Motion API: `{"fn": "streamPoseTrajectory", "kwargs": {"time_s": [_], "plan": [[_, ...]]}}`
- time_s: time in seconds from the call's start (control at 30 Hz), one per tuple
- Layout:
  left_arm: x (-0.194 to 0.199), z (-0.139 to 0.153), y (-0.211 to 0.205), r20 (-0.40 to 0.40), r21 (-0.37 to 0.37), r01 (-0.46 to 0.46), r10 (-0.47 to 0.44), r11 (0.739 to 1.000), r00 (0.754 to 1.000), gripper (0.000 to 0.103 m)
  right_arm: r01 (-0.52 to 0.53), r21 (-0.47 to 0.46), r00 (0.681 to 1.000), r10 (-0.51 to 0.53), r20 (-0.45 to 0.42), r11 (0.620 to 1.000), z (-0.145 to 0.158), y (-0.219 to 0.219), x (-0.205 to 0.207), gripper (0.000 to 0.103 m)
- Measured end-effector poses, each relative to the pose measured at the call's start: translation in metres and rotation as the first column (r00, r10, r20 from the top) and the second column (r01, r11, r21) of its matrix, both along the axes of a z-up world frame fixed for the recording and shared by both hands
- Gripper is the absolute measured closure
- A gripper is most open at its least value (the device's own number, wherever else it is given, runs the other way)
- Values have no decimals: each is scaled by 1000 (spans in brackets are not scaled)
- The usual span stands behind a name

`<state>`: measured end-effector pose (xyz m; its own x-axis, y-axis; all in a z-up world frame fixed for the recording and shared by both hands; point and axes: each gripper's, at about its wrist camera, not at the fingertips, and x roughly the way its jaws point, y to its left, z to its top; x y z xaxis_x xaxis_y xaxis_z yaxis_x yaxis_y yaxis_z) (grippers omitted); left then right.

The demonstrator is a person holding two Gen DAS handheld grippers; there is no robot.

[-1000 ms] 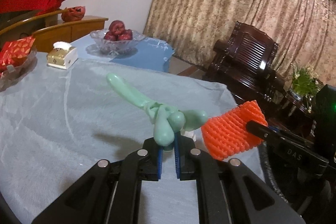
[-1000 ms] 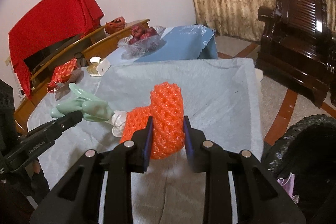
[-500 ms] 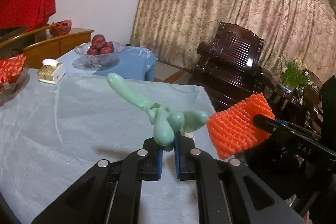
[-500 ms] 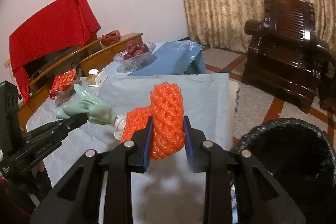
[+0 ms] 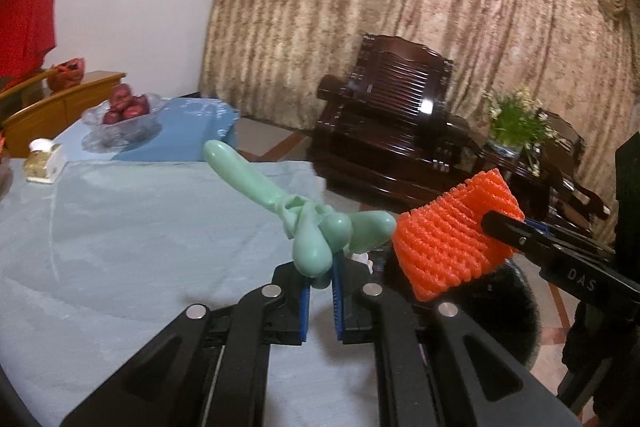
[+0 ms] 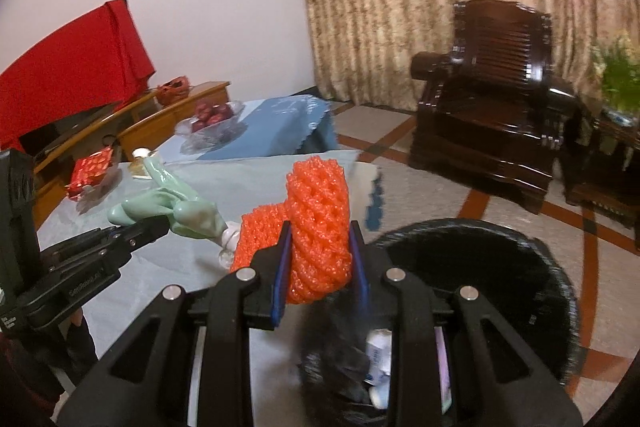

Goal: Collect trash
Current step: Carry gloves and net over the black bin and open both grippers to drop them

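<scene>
The bench [image 5: 120, 247], under a pale blue-grey cloth, fills the left of both views, and the black-lined trash bin [image 6: 500, 267] stands off its edge, already holding some scraps. The right tool [image 6: 318, 259] hangs above the bin's near rim, its pads pressed into an orange foam fruit net [image 6: 318, 223]. The net stands roughly upright between the jaws, its tube axis running up and slightly back, with a second fold trailing toward the bench. The left tool [image 5: 318, 283] is nearly pressed together, pinching a limp green balloon twist [image 5: 316, 227] by one lobe. The twist's longest limb points up and away to the left over the bench, and a shorter lobe reaches right, just beside the net. The chief risk, as I judge it, is a release too early: the left tool looks to be over the bench edge rather than the bin, so the balloon could land on the cloth or the floor. The springy net might also catch on a pad or bounce off the rim. The two loads are close enough to snag each other.
</scene>
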<state>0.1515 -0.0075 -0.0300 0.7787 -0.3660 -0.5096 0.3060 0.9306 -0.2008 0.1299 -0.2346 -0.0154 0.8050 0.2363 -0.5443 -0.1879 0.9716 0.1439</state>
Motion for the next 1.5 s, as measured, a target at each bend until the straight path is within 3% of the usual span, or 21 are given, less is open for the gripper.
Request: {"fn": "streamPoseTrajectory", "kwargs": {"time_s": [0.57,0.93,1.07,1.17,1.27,1.33,1.4,1.5], "plan": [[9,-12,-118,-14,48,204,-203,978,979,94,194,-51,981,-195,-10,980,-16,-96,-25,77],[19,-30,-155,-51,74,253,-250,965,967,93,258,-67,963,-262,-65,964,-44,-128,-19,76],[27,-40,-163,-93,75,289,-282,954,955,90,274,-85,955,-281,-92,958,-55,-131,-14,72],[27,-46,-167,-108,82,294,-285,952,952,80,293,-94,947,-302,-112,952,-63,-135,-13,56],[26,-46,-165,-107,72,289,-281,955,954,57,310,-94,940,-319,-117,946,-67,-139,-14,41],[26,-44,-161,-105,68,285,-277,956,955,50,322,-94,937,-331,-114,942,-67,-140,-16,32],[26,-42,-159,-102,70,278,-270,958,957,39,336,-93,933,-345,-107,937,-65,-142,-18,14],[23,-36,-148,-92,70,259,-252,963,963,26,343,-74,932,-349,-99,937,-60,-143,-21,10]]}}
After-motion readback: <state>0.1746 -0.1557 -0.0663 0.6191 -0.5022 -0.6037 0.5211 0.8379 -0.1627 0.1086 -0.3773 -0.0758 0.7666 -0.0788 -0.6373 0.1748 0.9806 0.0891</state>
